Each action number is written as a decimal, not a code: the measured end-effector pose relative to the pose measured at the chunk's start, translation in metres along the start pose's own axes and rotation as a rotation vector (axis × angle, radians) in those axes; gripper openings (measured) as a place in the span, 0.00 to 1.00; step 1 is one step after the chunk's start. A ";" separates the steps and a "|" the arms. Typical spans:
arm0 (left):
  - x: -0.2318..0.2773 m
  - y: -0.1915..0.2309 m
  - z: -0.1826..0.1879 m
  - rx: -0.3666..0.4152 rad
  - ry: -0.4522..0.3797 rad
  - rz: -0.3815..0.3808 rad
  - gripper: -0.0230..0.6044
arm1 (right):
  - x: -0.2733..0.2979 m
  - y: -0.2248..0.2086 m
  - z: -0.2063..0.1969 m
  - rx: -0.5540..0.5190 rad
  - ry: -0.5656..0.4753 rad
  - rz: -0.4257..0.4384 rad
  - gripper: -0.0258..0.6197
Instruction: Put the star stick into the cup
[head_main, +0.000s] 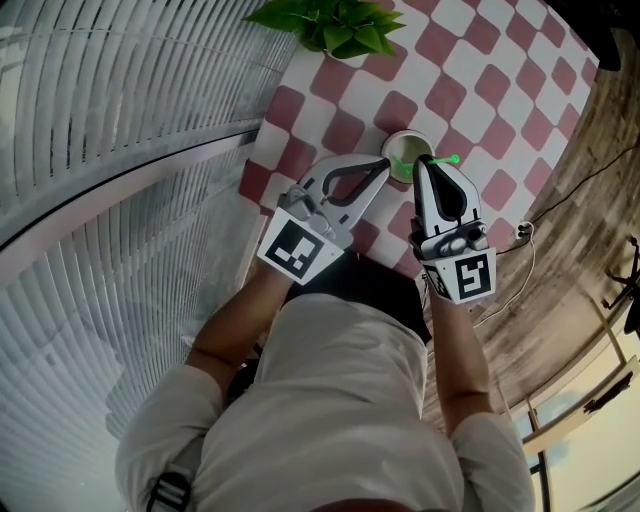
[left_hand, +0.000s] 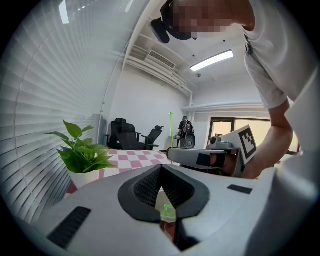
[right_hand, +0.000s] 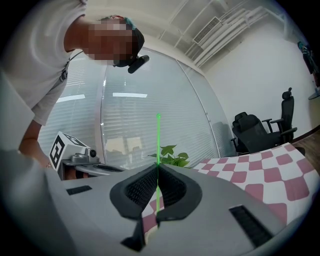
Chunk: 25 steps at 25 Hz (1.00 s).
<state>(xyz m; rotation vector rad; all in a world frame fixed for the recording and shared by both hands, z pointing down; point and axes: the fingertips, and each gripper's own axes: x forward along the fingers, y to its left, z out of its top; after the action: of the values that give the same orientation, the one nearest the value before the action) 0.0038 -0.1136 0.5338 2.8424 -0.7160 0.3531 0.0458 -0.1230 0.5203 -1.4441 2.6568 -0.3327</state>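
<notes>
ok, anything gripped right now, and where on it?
The right gripper is shut on the star stick, pinching its thin shaft, stick upright. The left gripper is closed at the cup rim; a grip can't be confirmed.

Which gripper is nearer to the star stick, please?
Right. The right gripper has its jaws shut on the upright star stick at the cup; the left gripper reaches the cup's rim from the other side.

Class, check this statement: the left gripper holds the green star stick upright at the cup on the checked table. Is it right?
No. The right gripper holds the green star stick, upright at the cup on the checked table; the right gripper view shows it pinched between those jaws.
</notes>
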 end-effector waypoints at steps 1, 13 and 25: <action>0.000 0.000 -0.001 0.000 0.000 -0.001 0.09 | 0.000 -0.001 -0.001 0.001 0.000 -0.002 0.09; 0.005 0.003 -0.012 -0.014 0.019 -0.005 0.09 | 0.005 -0.004 -0.018 0.016 0.024 0.001 0.09; 0.007 0.005 -0.019 -0.021 0.030 -0.011 0.09 | 0.007 -0.005 -0.026 0.021 0.032 0.001 0.09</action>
<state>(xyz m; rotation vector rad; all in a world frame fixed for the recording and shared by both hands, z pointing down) 0.0036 -0.1161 0.5542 2.8146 -0.6935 0.3832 0.0414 -0.1275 0.5470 -1.4440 2.6702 -0.3858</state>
